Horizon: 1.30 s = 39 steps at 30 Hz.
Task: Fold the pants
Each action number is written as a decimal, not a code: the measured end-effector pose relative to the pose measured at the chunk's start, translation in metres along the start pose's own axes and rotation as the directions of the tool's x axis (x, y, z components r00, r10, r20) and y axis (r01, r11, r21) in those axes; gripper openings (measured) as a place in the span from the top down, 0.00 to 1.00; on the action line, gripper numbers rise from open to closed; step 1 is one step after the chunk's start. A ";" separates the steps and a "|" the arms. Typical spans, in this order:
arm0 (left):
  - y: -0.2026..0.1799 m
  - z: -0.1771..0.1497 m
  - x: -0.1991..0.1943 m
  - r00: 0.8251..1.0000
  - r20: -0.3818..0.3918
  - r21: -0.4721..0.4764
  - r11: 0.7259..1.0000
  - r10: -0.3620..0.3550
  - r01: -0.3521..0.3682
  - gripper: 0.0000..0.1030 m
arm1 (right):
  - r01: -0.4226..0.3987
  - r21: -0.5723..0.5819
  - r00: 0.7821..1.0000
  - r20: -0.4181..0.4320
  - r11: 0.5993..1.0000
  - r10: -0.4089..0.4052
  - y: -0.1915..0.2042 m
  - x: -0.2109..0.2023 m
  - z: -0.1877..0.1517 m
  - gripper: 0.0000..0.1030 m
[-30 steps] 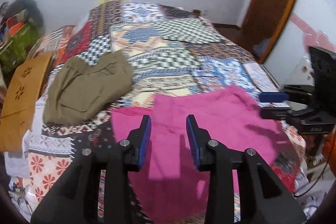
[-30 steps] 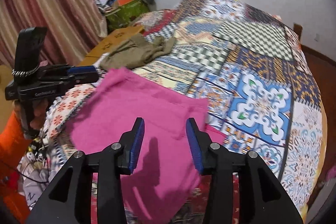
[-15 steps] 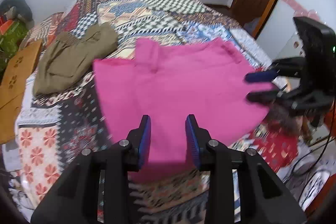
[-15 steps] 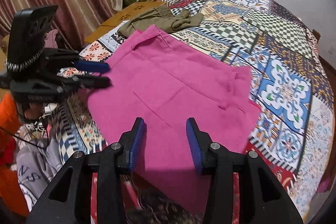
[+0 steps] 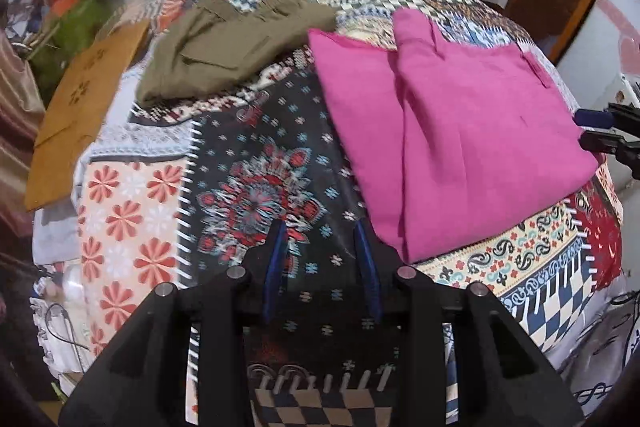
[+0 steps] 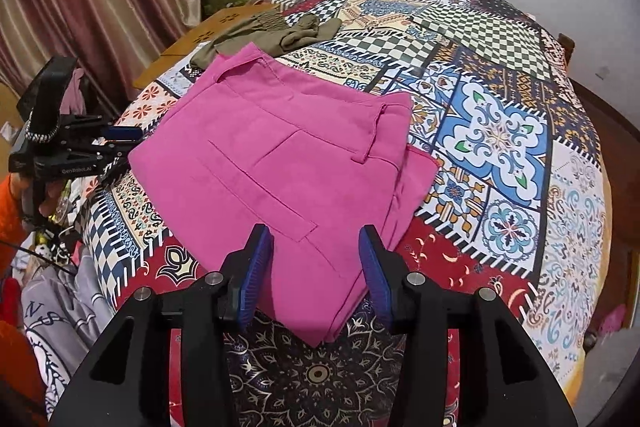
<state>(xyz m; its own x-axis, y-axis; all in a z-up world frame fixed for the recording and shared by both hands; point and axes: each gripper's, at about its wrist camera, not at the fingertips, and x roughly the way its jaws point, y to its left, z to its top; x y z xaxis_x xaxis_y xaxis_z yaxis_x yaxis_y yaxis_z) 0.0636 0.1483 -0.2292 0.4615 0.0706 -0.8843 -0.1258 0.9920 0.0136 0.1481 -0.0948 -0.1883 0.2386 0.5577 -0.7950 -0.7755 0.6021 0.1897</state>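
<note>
I'm working over the bed (image 6: 500,131), its patchwork cover giving a wide flat base for folding. The pink pants (image 6: 288,163) are lying folded near the bed's near edge, layers stacked and a belt loop showing on top, so I'm judging at least one fold is already in. They're sitting flat, probably so both grippers can reach opposite edges. Beyond the pants, toward the bed's far left side, the olive garment (image 5: 236,43) is lying bunched, just touching the pants' far corner in the left wrist view, apparently parked out of the way.

I'm holding the right gripper (image 6: 316,267) just over the pants' near corner, jaws spreading wider right now; cloth is showing between the blue pads, but I'm not seeing them pressing it. Reads as lining up to take that corner.

I'm holding the left gripper (image 5: 320,259) beside the pants' left edge, over bare bed cover, jaws parted and pinching nothing. It's pointing steeply down, likely positioning for that side edge.
</note>
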 end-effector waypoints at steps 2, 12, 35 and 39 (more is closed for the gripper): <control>-0.002 0.005 -0.009 1.000 0.026 0.010 1.000 0.005 -0.005 0.66 | 0.011 0.008 1.000 0.014 1.000 -0.011 0.000 -0.008 0.000 0.59; -0.030 0.039 -0.021 0.985 0.124 0.010 0.992 -0.122 0.122 0.32 | 0.061 0.121 0.995 0.071 0.991 -0.070 -0.021 -0.024 0.004 0.47; -0.028 0.065 0.038 0.980 0.060 -0.098 0.976 -0.190 0.195 0.23 | -0.013 0.240 1.000 0.008 0.971 0.011 -0.055 0.032 0.006 0.35; -0.029 0.070 0.043 0.977 0.050 -0.105 0.971 -0.209 0.213 0.23 | -0.051 0.280 0.999 0.005 0.959 0.052 -0.060 0.036 0.003 0.35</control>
<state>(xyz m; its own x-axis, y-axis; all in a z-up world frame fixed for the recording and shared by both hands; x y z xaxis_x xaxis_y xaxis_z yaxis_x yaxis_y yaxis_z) 0.1483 0.1299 -0.2346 0.5210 -0.1328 -0.8432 -0.1161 0.9676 -0.2241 0.2049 -0.1086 -0.2264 0.2011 0.5912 -0.7811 -0.5923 0.7084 0.3838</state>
